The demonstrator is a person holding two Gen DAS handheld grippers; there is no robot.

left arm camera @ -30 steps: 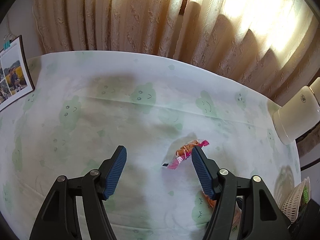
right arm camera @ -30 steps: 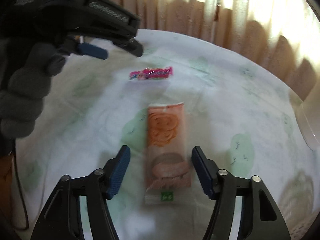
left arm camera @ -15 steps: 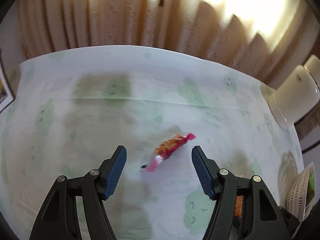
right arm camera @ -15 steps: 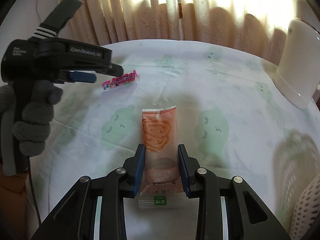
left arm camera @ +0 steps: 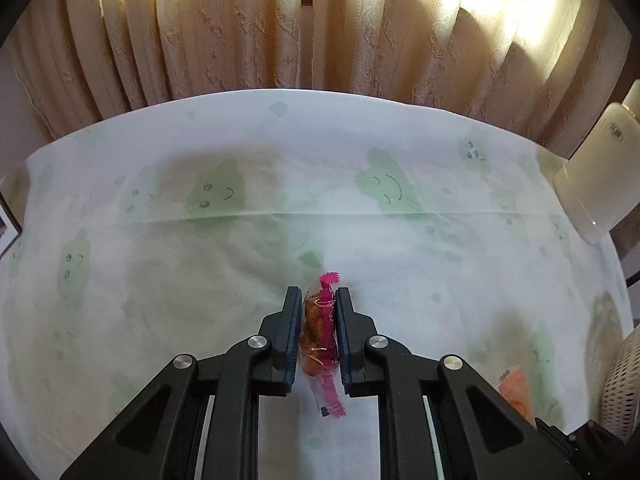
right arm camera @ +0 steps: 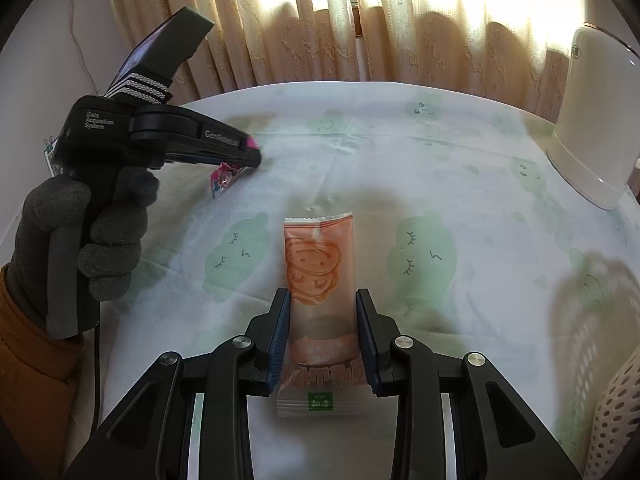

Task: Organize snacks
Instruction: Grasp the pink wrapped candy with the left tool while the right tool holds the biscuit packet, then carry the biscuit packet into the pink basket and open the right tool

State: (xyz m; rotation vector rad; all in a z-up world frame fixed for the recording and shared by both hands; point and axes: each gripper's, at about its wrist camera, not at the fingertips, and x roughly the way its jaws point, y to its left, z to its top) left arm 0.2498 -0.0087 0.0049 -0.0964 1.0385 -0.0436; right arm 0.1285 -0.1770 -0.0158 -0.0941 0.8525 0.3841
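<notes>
A table point(left arm camera: 280, 128) fills the foreground, covered by a white cloth point(left arm camera: 400, 248) printed with pale green smiling bears and creased across its width; behind it hang beige patterned curtains point(left arm camera: 240, 28), sunlit from a window and glowing brightest at the upper right; a strip of pale wall point(right arm camera: 84, 20) shows at the left.

Left gripper point(left arm camera: 317, 304) fingers point(left arm camera: 291, 322) tight on the pink candy packet point(left arm camera: 320, 330) — tablecloth point(left arm camera: 240, 264) underneath.
</notes>
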